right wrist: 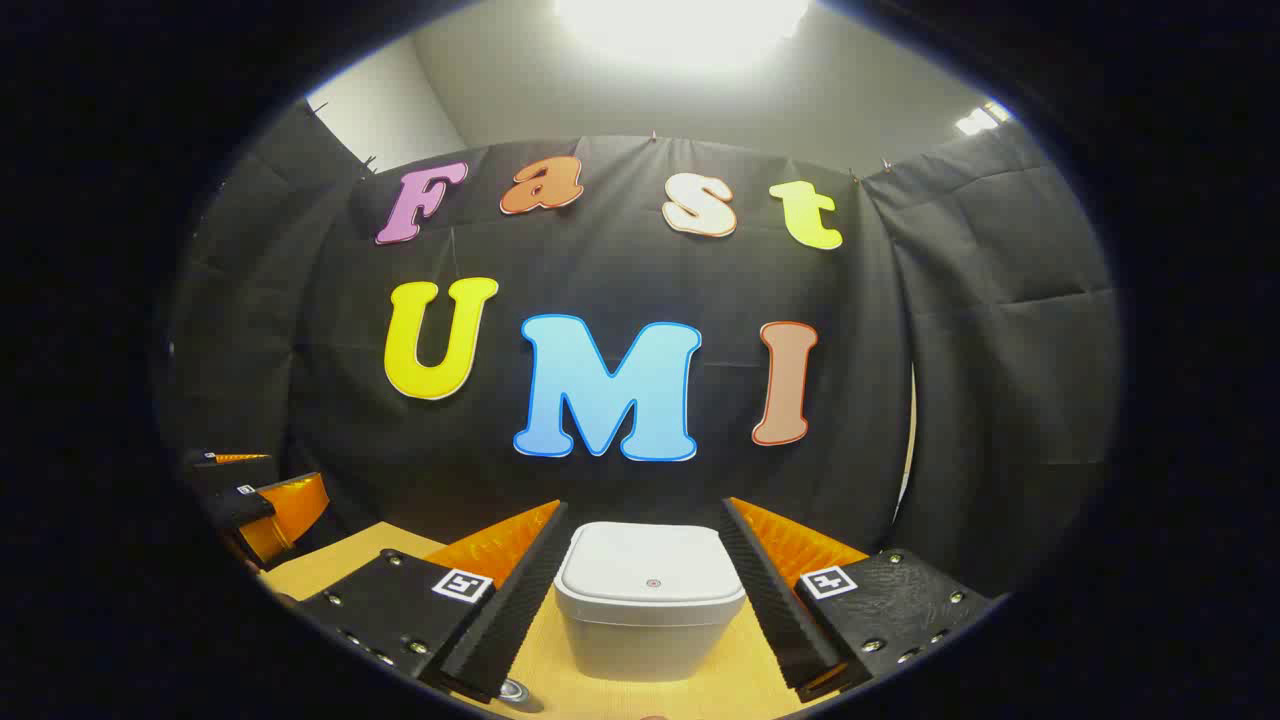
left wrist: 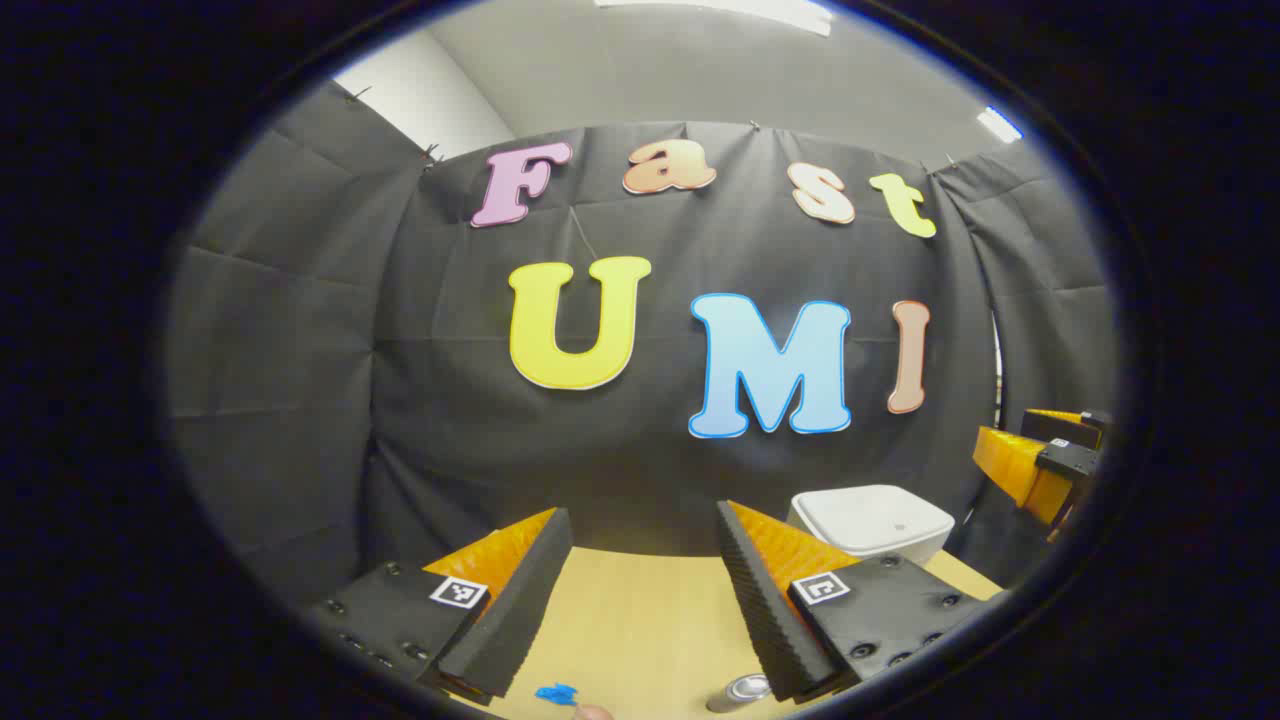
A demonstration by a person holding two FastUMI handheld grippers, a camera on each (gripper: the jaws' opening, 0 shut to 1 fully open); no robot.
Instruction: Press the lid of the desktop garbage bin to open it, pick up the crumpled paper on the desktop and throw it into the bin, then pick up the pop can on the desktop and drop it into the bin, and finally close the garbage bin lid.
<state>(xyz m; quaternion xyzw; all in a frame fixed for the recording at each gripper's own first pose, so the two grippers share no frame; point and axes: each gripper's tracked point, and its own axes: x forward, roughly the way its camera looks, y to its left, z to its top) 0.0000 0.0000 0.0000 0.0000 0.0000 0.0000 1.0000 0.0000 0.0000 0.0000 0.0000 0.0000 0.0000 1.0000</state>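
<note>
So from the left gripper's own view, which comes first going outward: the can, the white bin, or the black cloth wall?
1. The can, lowest in the left gripper view, just by the left gripper, beside one finger.
2. The white bin, farther back on the table, off to one side, lid shut.
3. The black cloth wall, behind everything.

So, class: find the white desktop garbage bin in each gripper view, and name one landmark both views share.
Left gripper view: the garbage bin sits at lower right, beyond the left gripper's jaws, lid closed.
Right gripper view: the bin stands at bottom centre, between the right gripper's open jaws.
Shared landmark: the yellow tabletop under it.
</note>
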